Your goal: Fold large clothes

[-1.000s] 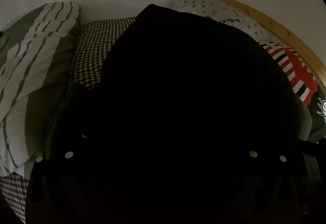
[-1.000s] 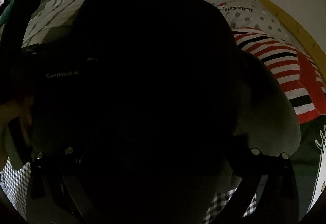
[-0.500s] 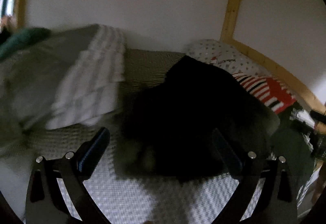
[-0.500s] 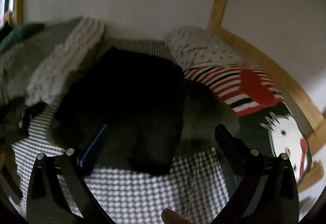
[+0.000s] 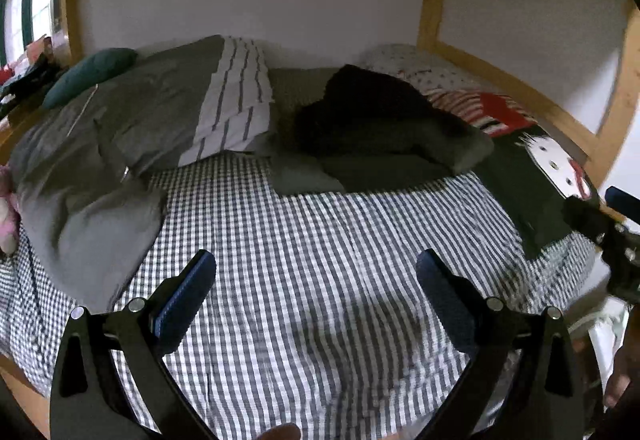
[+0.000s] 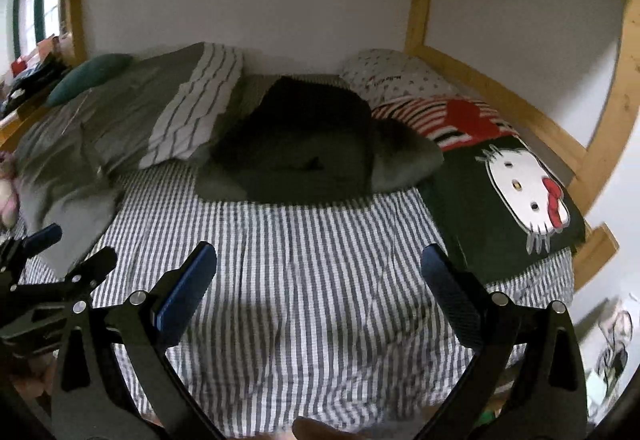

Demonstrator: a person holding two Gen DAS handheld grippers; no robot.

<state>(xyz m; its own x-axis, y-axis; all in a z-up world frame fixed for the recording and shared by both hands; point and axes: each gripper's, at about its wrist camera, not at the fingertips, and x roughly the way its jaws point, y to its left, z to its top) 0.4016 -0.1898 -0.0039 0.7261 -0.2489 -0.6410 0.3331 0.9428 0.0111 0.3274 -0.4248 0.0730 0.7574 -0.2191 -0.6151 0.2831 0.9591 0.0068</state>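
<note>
Dark clothing [image 5: 372,111] is seen lying in a soft heap at the far side of the bed, against the wall end, between a grey duvet with a striped white band [image 5: 232,99] on the left and a red-and-white striped cushion [image 5: 488,107] on the right. Its long axis is laid roughly across the bed, left to right; a black, matte upper layer [image 6: 304,127] is draped over a greyer, thicker-looking fabric [image 6: 404,159] that bulges out at the right end. No clear collar or sleeve can be made out, so which way the garment points cannot be told.

A gingham sheet [image 5: 320,260] in grey and white is spread over the mattress. A dark cushion with a white cat face [image 6: 520,183] is placed near the right edge, inside a pale wooden bed frame [image 6: 500,91].

The left gripper [image 5: 316,280] is held above the sheet, its jaws spread wide, with nothing between the blue pads. The right gripper [image 6: 320,272] is likewise held with jaws spread apart and nothing in them, well apart from the clothing.
</note>
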